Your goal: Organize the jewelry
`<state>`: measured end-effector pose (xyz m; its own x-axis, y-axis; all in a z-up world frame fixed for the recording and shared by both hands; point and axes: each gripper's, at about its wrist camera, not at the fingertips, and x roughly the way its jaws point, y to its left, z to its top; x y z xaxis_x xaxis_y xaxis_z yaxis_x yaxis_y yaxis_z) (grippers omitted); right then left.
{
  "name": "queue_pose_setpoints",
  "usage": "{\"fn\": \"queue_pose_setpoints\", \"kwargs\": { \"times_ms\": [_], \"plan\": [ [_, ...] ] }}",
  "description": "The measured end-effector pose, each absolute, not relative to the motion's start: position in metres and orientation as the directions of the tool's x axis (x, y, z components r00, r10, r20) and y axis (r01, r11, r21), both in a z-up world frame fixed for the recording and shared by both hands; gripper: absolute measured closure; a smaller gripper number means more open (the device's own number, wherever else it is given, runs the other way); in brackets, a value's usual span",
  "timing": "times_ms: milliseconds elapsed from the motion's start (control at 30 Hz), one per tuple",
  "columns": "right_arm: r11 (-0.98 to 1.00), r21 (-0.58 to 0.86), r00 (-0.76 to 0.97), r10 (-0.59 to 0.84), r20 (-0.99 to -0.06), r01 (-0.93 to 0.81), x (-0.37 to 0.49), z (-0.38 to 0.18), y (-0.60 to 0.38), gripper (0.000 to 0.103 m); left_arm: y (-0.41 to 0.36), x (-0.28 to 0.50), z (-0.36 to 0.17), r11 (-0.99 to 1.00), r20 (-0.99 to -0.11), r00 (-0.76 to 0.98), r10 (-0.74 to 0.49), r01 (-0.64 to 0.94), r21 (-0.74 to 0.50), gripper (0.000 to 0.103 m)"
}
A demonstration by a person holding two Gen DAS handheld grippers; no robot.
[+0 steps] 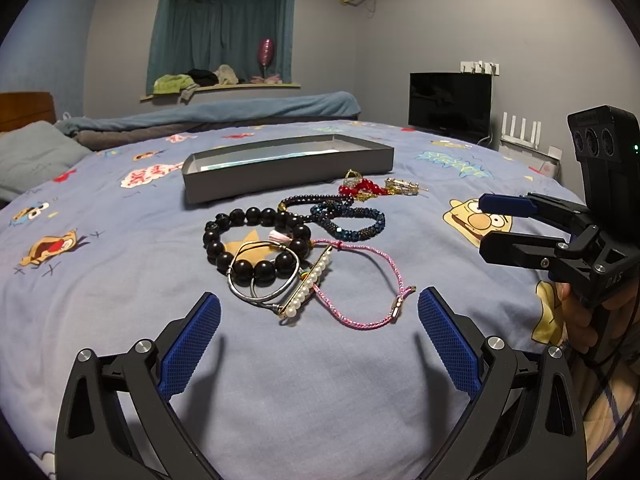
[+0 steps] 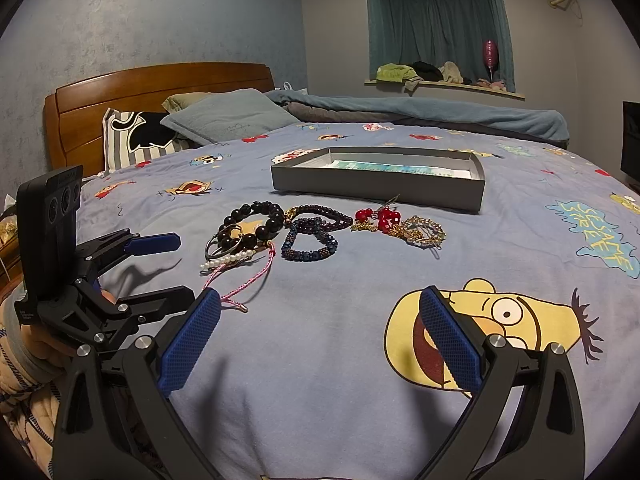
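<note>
Two grippers hover low over the bed (image 1: pixel 100 320), both released, jaws wide, nothing held. Left gripper (image 1: pixel 319 320) points at the jewelry pile; right gripper (image 2: pixel 320 320) sits off to its right, above a yellow cartoon face (image 2: pixel 500 320) on the sheet. Grey box (image 1: pixel 288 168), open and shallow, lies mid-bed just behind the pile. Black bead bracelet (image 1: pixel 256 244) is nearest the left gripper, overlapping a wire bangle (image 1: pixel 248 292) and a pearl bar (image 1: pixel 310 284). Pink cord (image 1: pixel 372 276) trails right of them. Blue bead bracelet (image 1: pixel 352 220) lies behind, touching a dark strand (image 1: pixel 316 200). Red beads (image 1: pixel 362 189) and gold pieces (image 1: pixel 402 188) lie closest to the box.
</note>
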<state>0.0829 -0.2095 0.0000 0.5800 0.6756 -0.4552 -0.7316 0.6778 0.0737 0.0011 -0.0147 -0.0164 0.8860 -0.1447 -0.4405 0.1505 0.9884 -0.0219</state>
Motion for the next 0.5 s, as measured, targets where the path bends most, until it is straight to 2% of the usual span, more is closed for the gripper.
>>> {"fn": "queue_pose_setpoints", "kwargs": {
  "times_ms": [500],
  "plan": [
    [0.676, 0.079, 0.578, 0.679, -0.454, -0.732, 0.0831, -0.0001, -0.2098, 0.005, -0.0122, -0.0012, -0.0160, 0.989, -0.433, 0.890, -0.142, 0.142, -0.031, 0.005]
  ]
}}
